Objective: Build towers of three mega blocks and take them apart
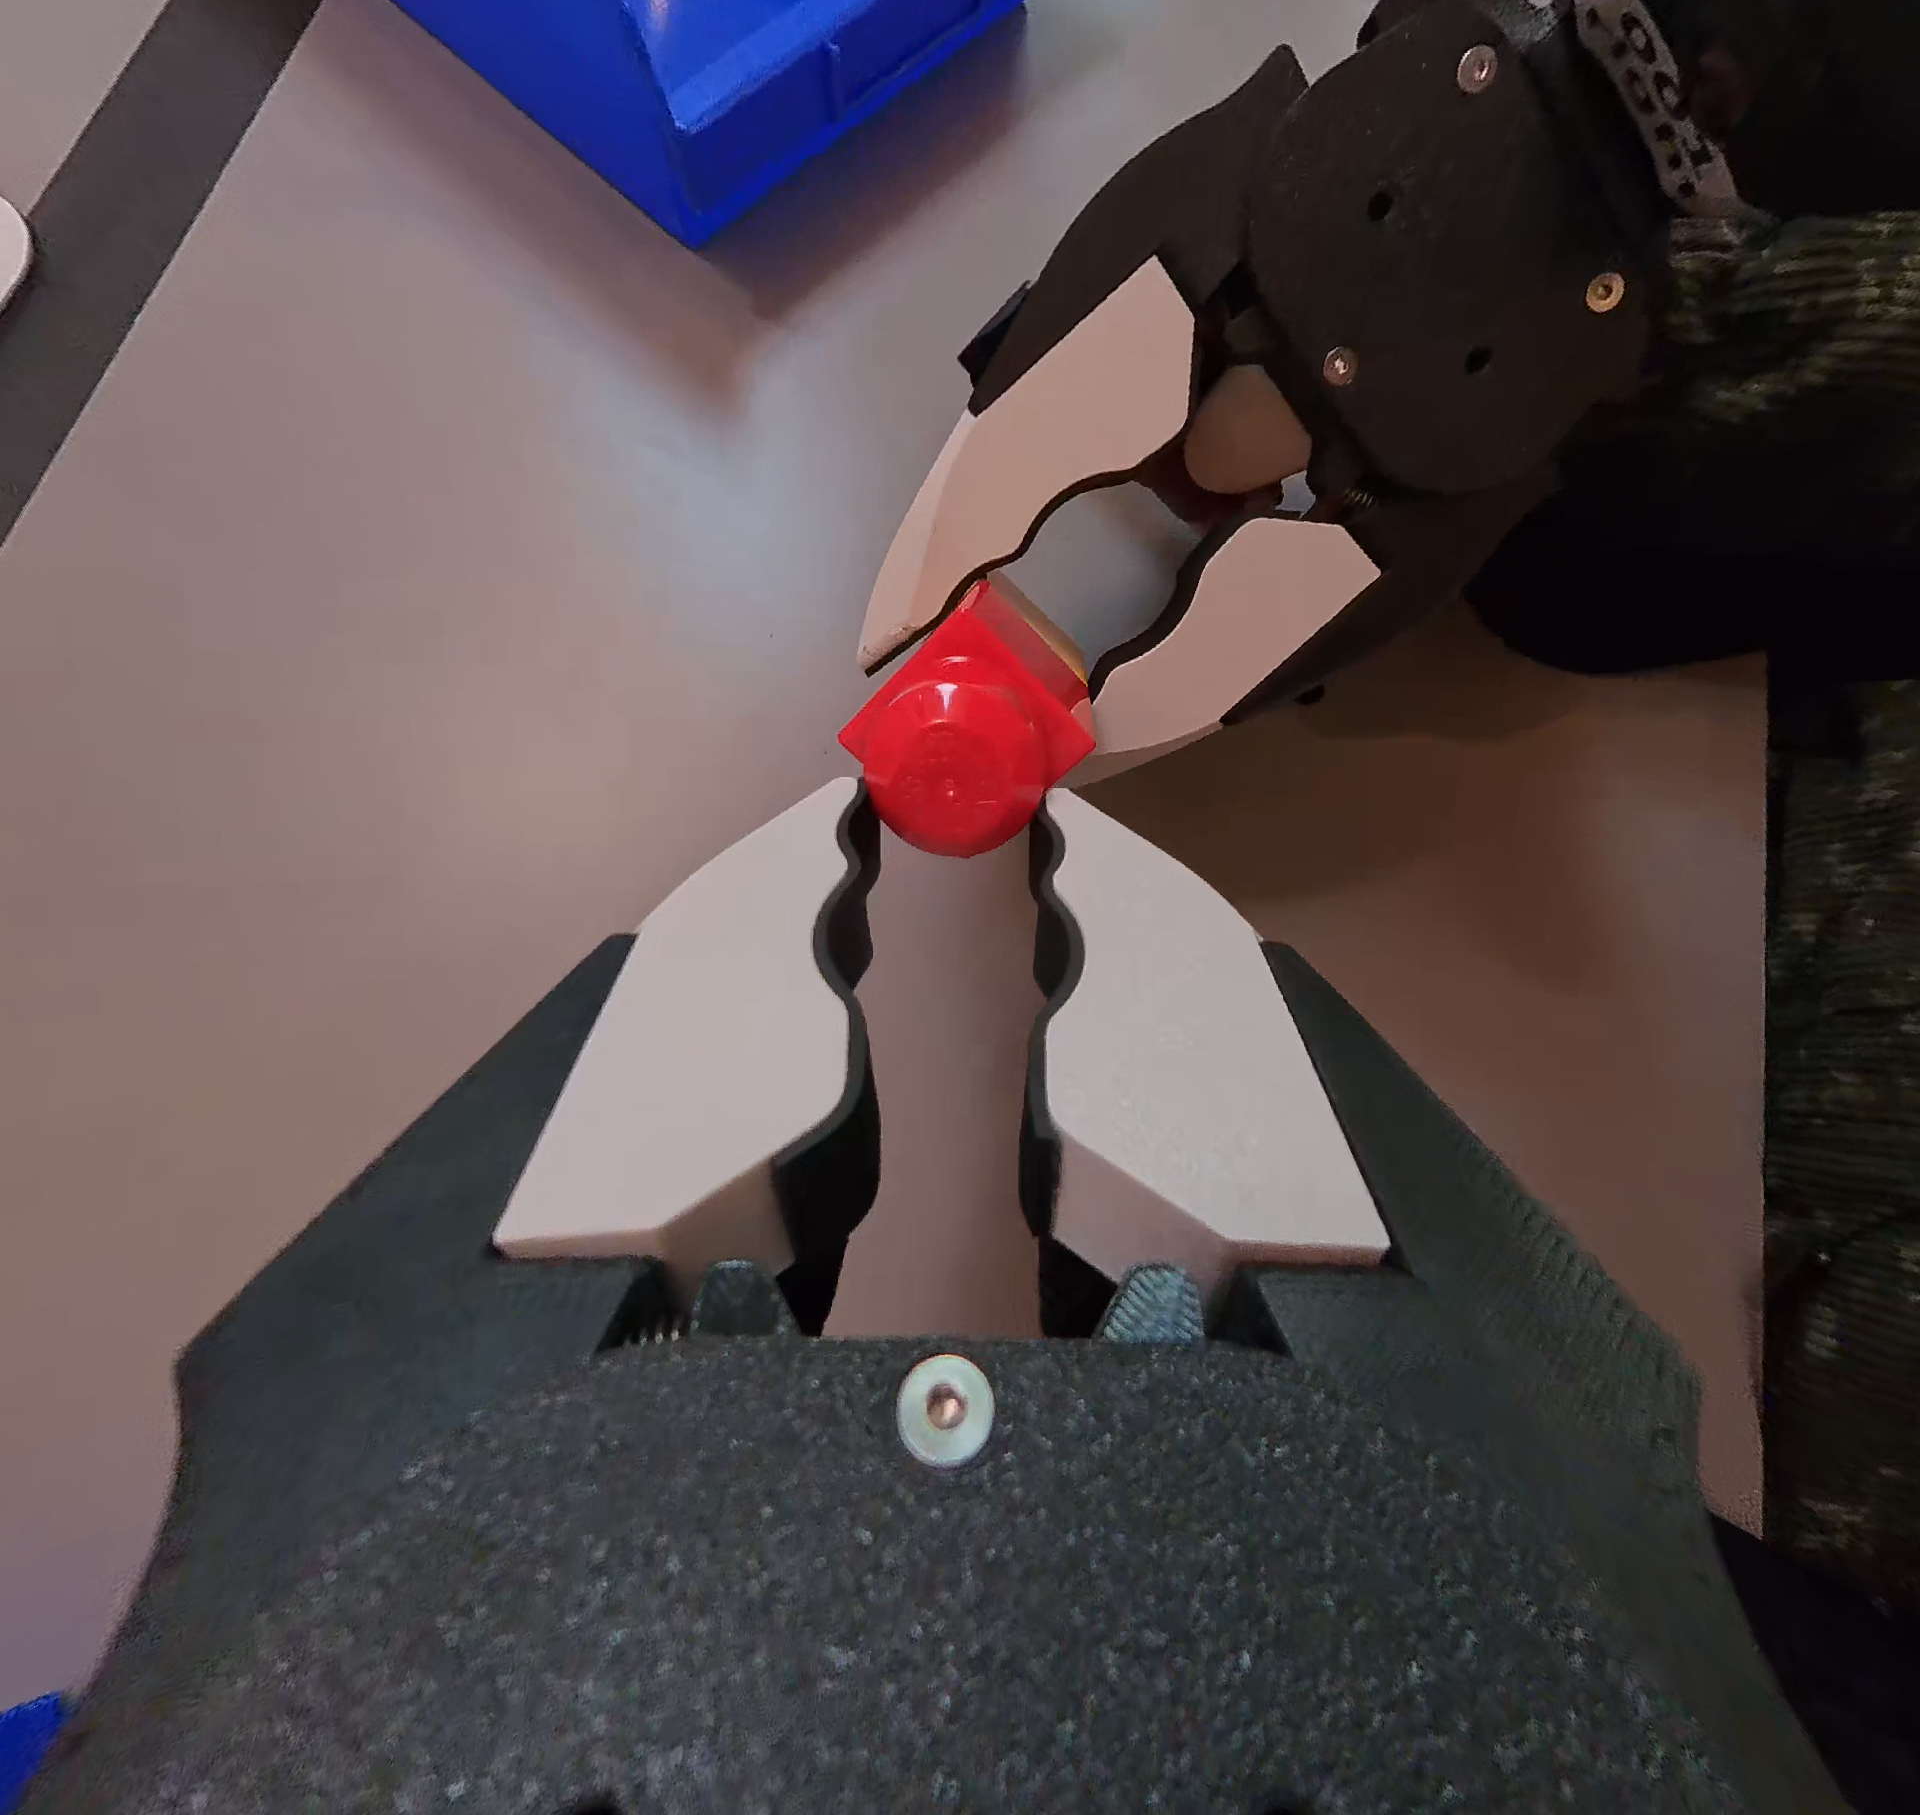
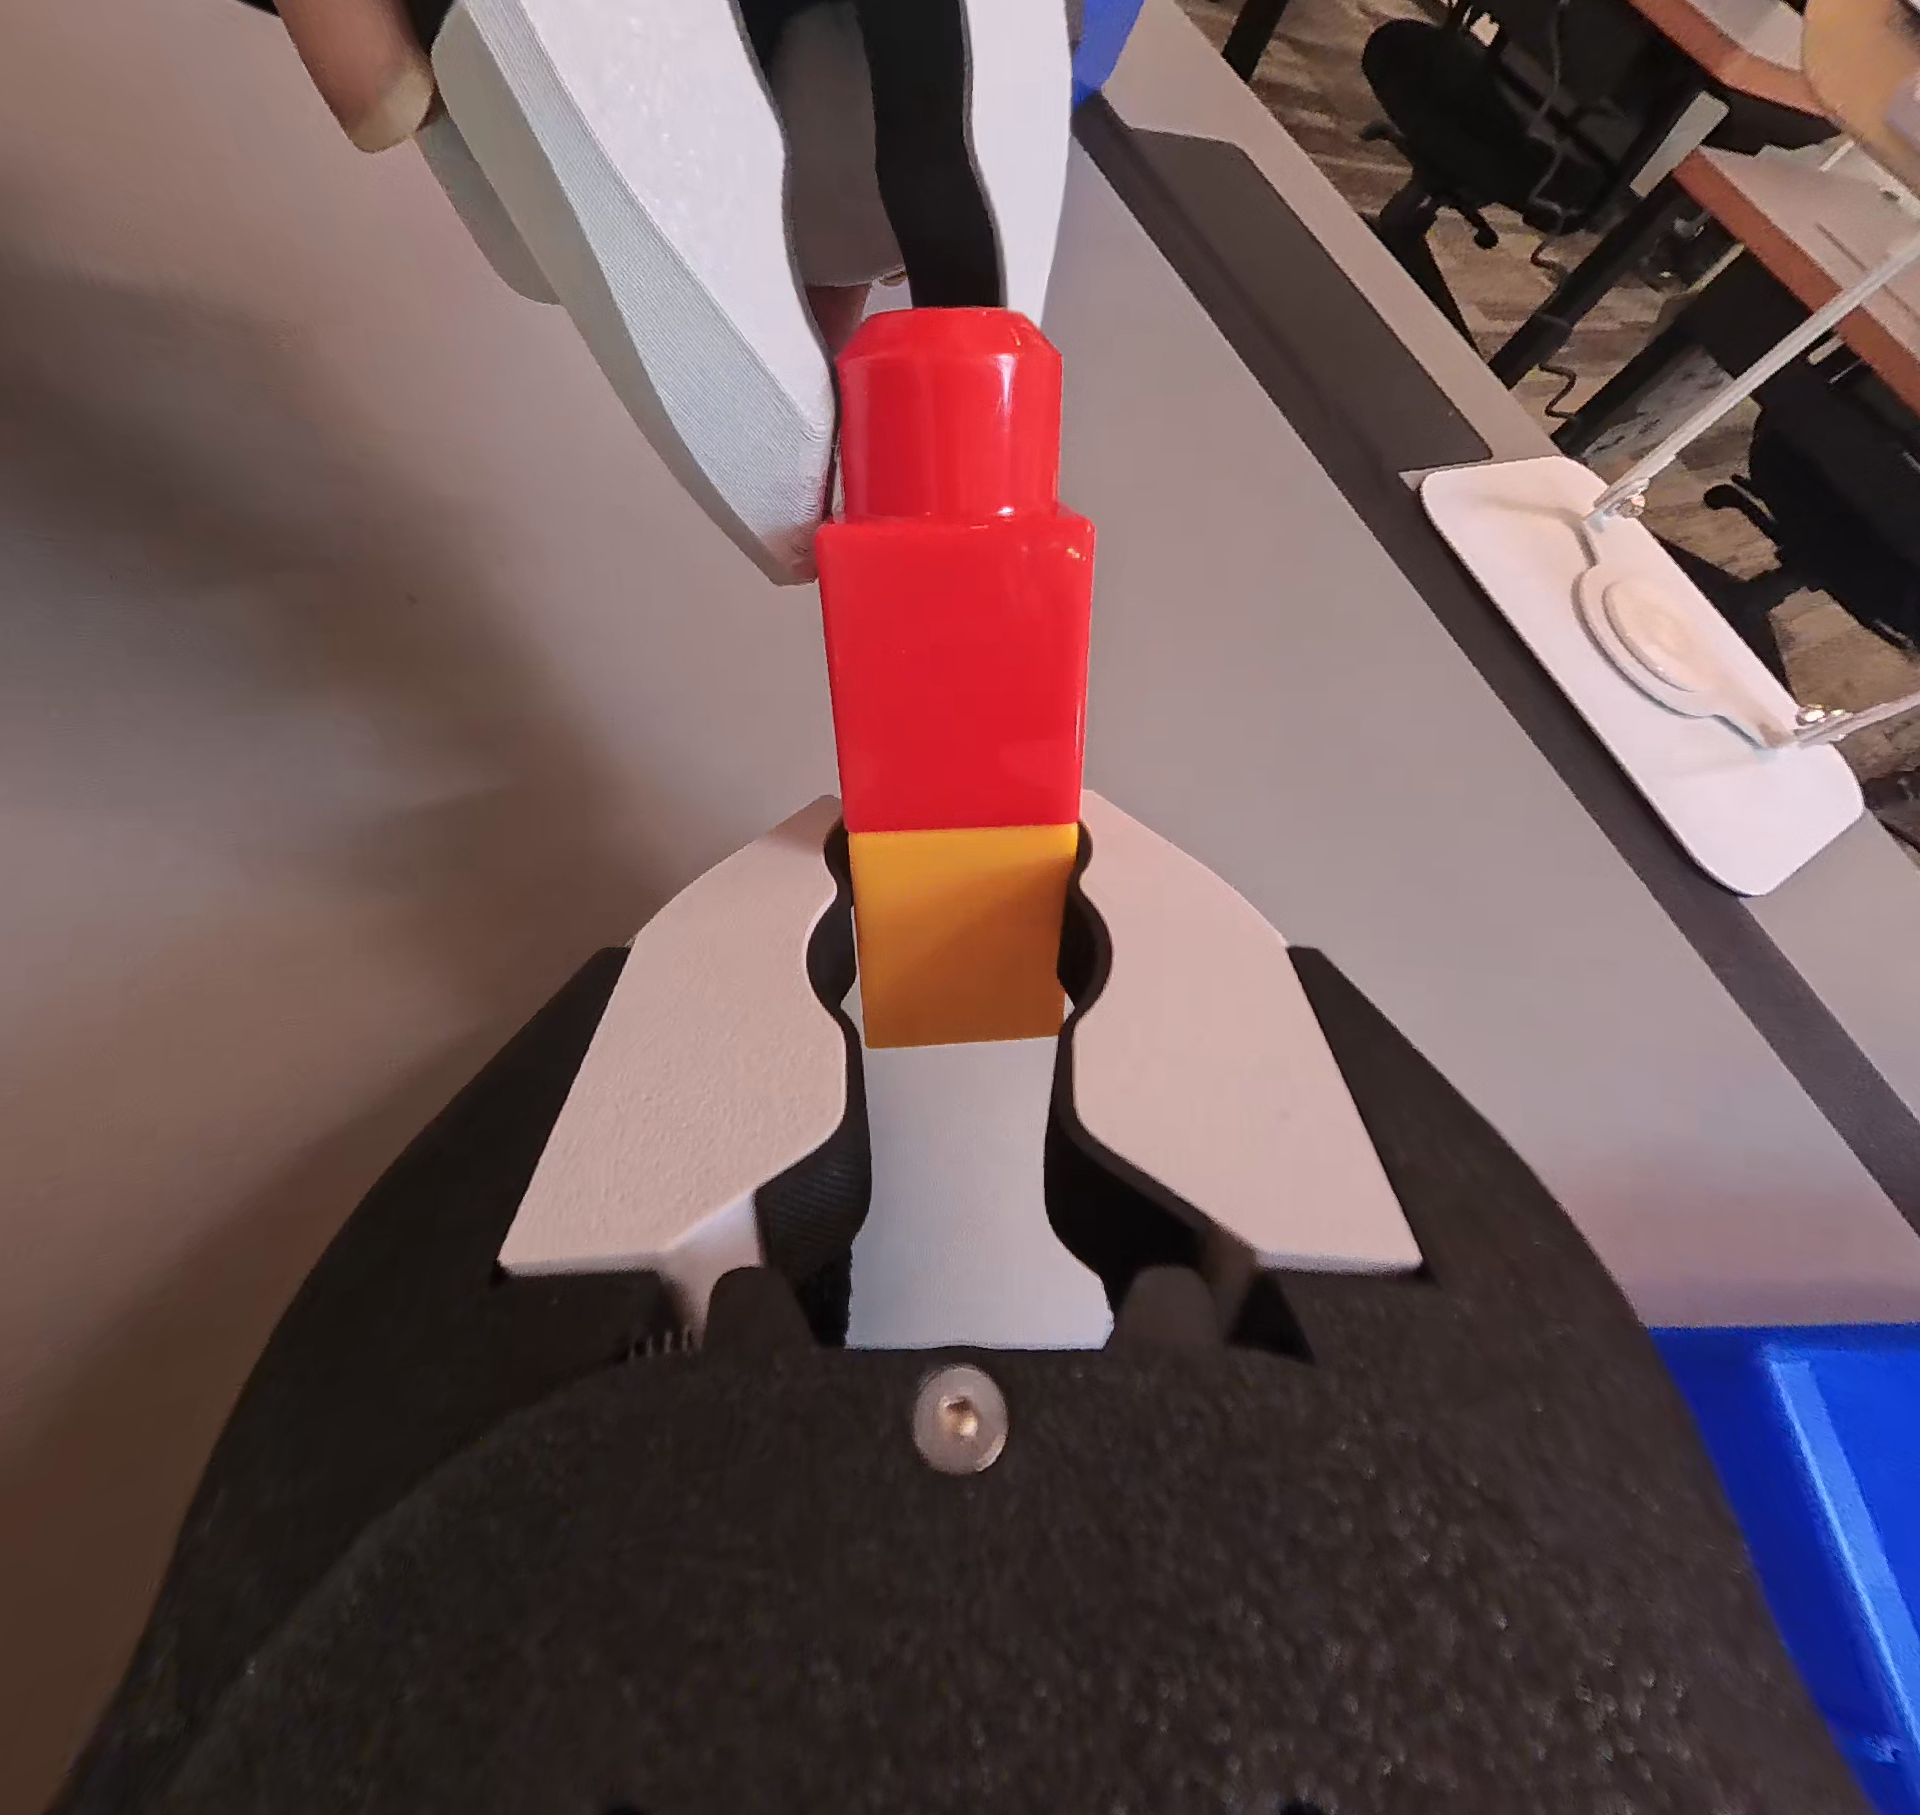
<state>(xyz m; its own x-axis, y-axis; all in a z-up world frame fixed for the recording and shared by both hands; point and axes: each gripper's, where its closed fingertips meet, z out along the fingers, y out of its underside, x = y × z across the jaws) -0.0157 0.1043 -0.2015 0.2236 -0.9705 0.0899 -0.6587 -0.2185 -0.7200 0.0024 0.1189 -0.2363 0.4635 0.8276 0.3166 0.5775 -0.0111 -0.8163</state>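
Soft light, possibly motion-blurred edges

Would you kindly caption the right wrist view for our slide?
Right gripper clamps the yellow block while the left gripper closes on the red block.

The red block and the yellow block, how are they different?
The red block shows a round stud at its far end; the yellow block shows none. The right gripper clamps the yellow one, while the left gripper grips red's stud. Both are stuck together in one stack.
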